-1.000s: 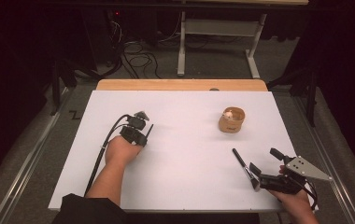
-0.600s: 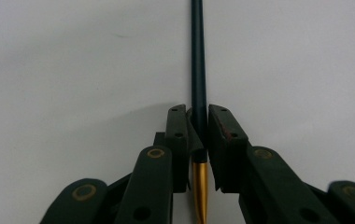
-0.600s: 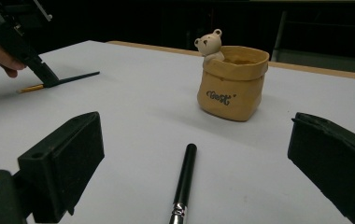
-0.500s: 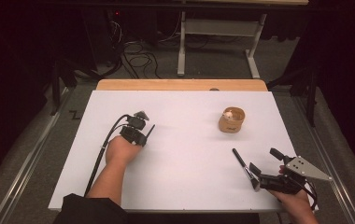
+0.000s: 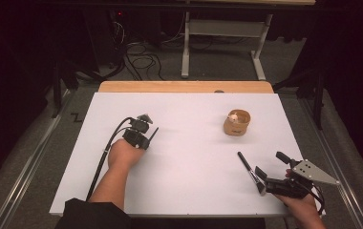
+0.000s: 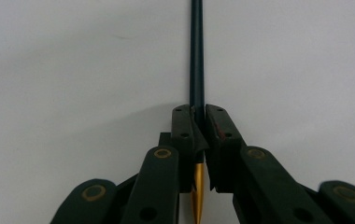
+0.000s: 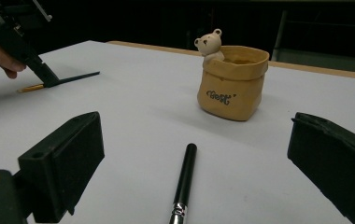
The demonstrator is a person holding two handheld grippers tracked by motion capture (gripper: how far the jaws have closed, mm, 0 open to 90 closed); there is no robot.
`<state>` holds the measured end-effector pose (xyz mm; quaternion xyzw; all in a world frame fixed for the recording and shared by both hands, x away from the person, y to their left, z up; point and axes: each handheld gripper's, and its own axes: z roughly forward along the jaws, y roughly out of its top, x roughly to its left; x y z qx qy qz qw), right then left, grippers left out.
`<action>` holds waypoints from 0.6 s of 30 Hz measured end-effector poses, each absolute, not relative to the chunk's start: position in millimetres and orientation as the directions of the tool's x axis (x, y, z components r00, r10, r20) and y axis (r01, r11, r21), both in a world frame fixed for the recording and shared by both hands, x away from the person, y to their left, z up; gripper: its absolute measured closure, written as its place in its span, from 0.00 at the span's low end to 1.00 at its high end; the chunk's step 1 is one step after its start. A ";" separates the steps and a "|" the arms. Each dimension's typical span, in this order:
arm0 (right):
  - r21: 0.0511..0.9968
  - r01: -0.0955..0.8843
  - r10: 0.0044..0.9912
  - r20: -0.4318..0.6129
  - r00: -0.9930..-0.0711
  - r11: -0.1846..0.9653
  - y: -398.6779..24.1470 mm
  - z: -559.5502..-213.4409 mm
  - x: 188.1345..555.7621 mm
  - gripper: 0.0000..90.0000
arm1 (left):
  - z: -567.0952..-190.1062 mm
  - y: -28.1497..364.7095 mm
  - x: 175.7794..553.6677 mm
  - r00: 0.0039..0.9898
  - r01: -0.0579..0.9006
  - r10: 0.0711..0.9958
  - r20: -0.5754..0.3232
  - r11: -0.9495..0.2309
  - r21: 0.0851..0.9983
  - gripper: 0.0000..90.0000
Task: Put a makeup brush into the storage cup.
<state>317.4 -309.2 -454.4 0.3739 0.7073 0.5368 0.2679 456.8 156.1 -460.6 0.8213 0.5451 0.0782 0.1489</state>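
White matte table top (image 5: 184, 191), wooden strip at far edge. Two thin brush-like sticks, one pot. Left gripper (image 6: 200, 126): jaws clamped on a slim dark-blue stick with a gold end (image 6: 196, 56), lying flat on the table. Centre-right: tan sack-shaped pot with a small bear figure at its rim (image 5: 237, 122), standing upright. Right gripper (image 5: 271, 168): jaws wide apart, holding nothing; black round-handled brush with a silver ferrule (image 7: 183, 179) lies between them.

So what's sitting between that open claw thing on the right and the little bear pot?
A black brush lies on the table between the right gripper and the bear pot, as the right gripper view shows.
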 end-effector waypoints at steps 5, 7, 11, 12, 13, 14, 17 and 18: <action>0.959 0.243 0.816 0.025 -0.577 0.143 -308.9 -454.6 317.4 0.05 | -460.7 155.3 455.7 0.406 0.864 0.914 -0.023 -0.375 0.335 0.92; 0.959 0.243 0.816 0.024 -0.578 0.143 -308.8 -454.7 317.4 0.05 | -460.8 155.0 454.9 0.426 0.852 0.905 -0.007 -0.399 0.339 0.92; 0.958 0.246 0.816 0.024 -0.578 0.146 -308.8 -455.4 318.0 0.05 | -461.1 154.0 453.1 0.441 0.840 0.897 0.009 -0.416 0.348 0.92; 0.958 0.246 0.816 0.023 -0.577 0.147 -308.8 -455.6 318.0 0.05 | -461.0 153.7 453.0 0.444 0.838 0.896 0.012 -0.420 0.348 0.92; 0.958 0.247 0.817 0.022 -0.576 0.148 -308.7 -455.6 318.0 0.05 | -461.0 153.6 452.8 0.446 0.836 0.895 0.015 -0.423 0.348 0.92; 0.958 0.248 0.817 0.024 -0.575 0.147 -308.8 -455.6 318.1 0.05 | -461.0 153.5 452.7 0.448 0.835 0.894 0.016 -0.425 0.349 0.92; 0.957 0.249 0.817 0.025 -0.576 0.147 -309.1 -455.7 318.3 0.05 | -460.3 153.1 451.9 0.455 0.833 0.890 0.020 -0.433 0.346 0.92; 0.957 0.249 0.818 0.024 -0.575 0.147 -309.2 -455.6 318.4 0.05 | -459.9 153.1 451.3 0.459 0.829 0.888 0.027 -0.439 0.346 0.92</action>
